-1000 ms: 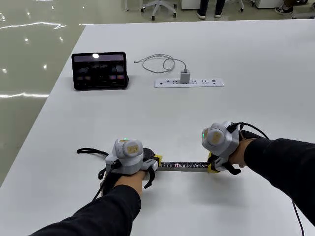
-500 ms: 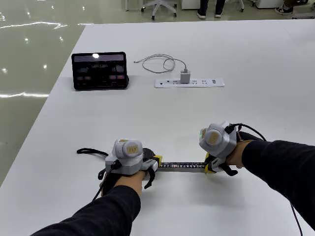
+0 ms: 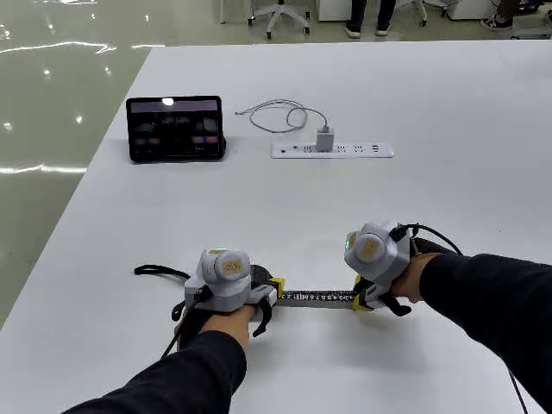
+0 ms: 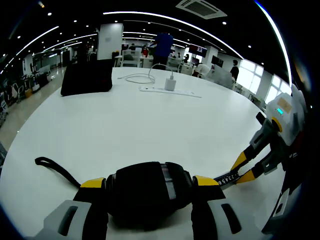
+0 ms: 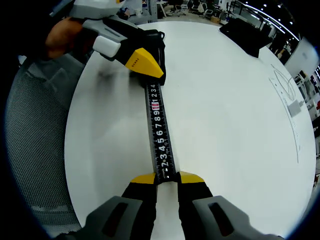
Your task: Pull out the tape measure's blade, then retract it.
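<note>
Currently left gripper [image 4: 149, 183] clamps tape measure [image 4: 150, 195], right gripper [image 5: 167, 178] pinches blade [image 5: 159, 125] tip. Digits 2–9 legible; white table [image 3: 362, 207], open office.

The right claw [image 3: 355, 303], clamped on the blade [image 3: 315, 297] tip, moved closer to the tape measure [image 4: 150, 192] in the left claw [image 4: 149, 182], leaving less blade exposed.

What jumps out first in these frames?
The tape measure blade lies pulled out flat along the near part of the white table, with the left gripper shut around the black tape measure case and the right gripper pinching the blade's tip. Farther back stand a dark tablet at the left and a white power strip with a charger plugged in.
</note>
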Tool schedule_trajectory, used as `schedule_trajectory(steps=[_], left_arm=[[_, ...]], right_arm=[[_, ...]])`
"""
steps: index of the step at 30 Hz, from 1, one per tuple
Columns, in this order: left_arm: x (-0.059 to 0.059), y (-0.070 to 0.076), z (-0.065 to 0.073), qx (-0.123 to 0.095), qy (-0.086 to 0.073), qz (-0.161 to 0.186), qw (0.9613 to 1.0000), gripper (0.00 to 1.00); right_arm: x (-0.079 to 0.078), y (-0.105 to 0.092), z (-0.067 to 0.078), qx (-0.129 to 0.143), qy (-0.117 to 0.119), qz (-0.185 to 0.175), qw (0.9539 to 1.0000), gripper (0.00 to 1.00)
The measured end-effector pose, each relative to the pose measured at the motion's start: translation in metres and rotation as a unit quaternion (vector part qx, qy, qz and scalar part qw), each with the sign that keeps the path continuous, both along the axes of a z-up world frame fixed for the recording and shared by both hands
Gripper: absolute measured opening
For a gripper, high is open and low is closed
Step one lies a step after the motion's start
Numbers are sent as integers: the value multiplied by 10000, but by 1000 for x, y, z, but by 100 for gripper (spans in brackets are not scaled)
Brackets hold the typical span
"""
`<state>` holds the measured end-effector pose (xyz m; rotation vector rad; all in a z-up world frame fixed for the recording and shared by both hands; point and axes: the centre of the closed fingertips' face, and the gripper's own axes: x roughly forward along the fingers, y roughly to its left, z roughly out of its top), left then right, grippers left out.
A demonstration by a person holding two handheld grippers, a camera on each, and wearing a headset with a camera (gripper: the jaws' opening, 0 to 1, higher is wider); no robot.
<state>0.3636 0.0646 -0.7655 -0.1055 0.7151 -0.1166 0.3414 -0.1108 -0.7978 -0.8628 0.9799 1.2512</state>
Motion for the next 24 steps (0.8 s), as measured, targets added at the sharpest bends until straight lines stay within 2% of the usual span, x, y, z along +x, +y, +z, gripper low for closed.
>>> schedule_trajectory(steps=[16, 24], left_arm=[[0, 0, 0, -8, -2, 12, 10000, 64], [0, 0, 0, -2, 2, 34, 10000, 63]], right_arm=[[-1, 16, 0, 140, -6, 48, 9999, 11], [0, 23, 1, 315, 18, 63, 9995, 10]])
